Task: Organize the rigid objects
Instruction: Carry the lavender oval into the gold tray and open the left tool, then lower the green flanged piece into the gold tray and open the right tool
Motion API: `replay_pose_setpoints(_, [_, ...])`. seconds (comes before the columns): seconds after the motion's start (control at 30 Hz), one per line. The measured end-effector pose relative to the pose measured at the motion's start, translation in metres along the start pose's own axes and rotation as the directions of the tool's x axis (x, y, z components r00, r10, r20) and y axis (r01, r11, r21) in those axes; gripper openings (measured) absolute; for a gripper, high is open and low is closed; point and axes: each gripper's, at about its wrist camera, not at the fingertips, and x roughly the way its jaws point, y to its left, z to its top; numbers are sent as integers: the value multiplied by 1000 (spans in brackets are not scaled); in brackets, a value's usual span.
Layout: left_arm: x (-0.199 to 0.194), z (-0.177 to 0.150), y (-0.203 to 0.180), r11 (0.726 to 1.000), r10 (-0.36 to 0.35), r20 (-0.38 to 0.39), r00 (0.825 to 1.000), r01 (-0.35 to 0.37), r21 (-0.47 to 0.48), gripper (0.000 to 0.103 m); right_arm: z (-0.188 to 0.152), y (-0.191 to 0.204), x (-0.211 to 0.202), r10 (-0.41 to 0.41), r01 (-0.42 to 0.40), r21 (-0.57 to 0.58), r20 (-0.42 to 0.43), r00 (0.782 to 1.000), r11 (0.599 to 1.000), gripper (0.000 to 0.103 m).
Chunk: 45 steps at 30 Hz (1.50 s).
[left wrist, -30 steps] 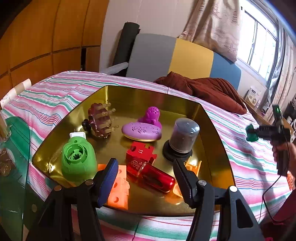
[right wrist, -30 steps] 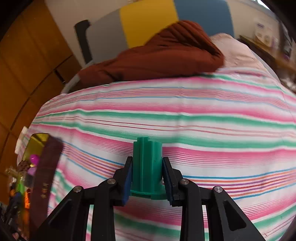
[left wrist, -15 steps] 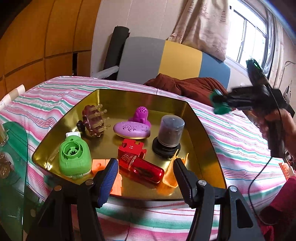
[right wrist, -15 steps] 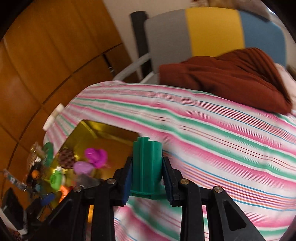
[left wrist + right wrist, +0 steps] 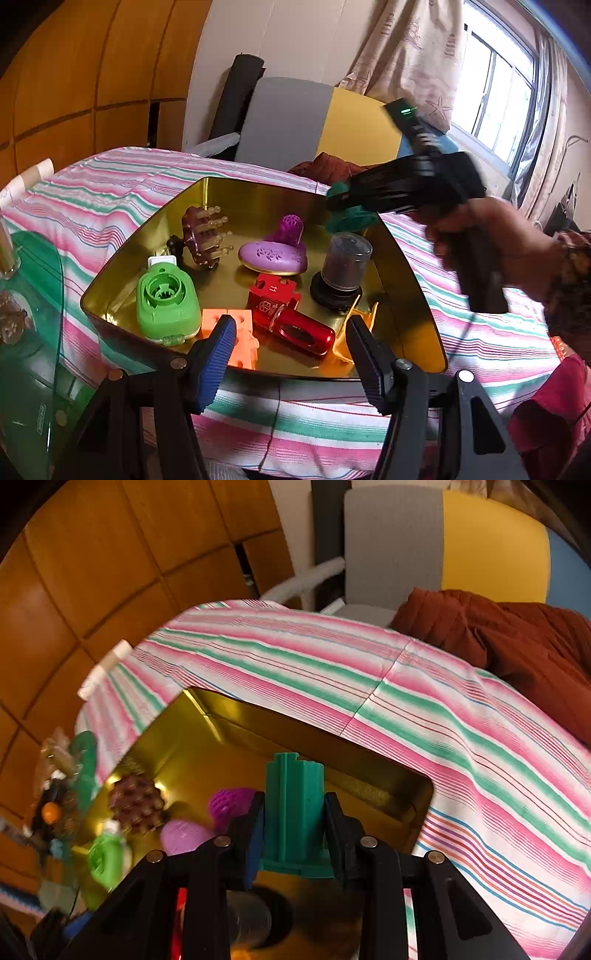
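Observation:
A gold tray sits on a striped tablecloth and holds several rigid objects: a green round piece, a brown spiked brush, purple pieces, a grey capped jar, a red block, a red tube and an orange block. My right gripper is shut on a teal plastic piece and holds it above the tray's far right side; it also shows in the left wrist view. My left gripper is open and empty at the tray's near edge.
The gold tray also shows in the right wrist view. A green glass surface lies at the left. A rust-brown cloth and a grey, yellow and blue chair back are behind the table.
My right gripper has swung left with the teal piece, from over the bare tablecloth to above the tray. My left gripper has drawn back slightly and stays open.

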Motion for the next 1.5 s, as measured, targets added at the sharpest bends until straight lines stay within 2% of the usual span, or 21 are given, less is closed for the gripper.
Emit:
replay_pose_setpoints(0.17, [-1,-1,3,1000,-2,-5,1000,2,-5,63,10,4,25,-57,57,16,-14,998,998,31])
replay_pose_setpoints(0.4, [-1,-1,6,1000,-3,-2,1000,2,-23,63,3,2,19,-98,98,-26,-4,995,995,31])
replay_pose_setpoints(0.67, [-4,-3,-1,1000,-5,-3,1000,5,-12,63,-9,-7,12,-75,75,3,-14,997,997,31])
replay_pose_setpoints(0.77, [-6,-1,-2,1000,-2,4,1000,2,-5,63,-2,-3,17,-79,78,-11,-36,996,997,31])
replay_pose_setpoints(0.9, [-6,0,-1,1000,0,5,1000,0,-6,63,11,1,32,-83,84,0,-109,991,996,32])
replay_pose_setpoints(1.0, [-5,1,1,1000,0,5,1000,0,-8,63,24,3,51,-104,104,-5,-193,976,995,32])
replay_pose_setpoints(1.07, [-5,2,2,1000,2,4,1000,-2,-6,63,30,5,68,-158,155,-32,-279,947,987,32])
replay_pose_setpoints(1.13, [-5,3,3,1000,3,4,1000,-3,-10,63,34,7,78,-185,181,-43,-319,930,983,32])
replay_pose_setpoints(1.2, [-4,3,6,1000,4,2,1000,-4,-18,63,41,10,76,-201,190,-67,-309,929,980,31])
replay_pose_setpoints(1.37, [-3,3,10,999,6,-1,1000,-6,-40,63,46,23,42,-161,140,-103,-237,958,985,30])
replay_pose_setpoints(1.5, [-2,1,8,999,-1,-7,1000,0,-43,63,39,23,22,-159,140,-110,-190,969,984,30])
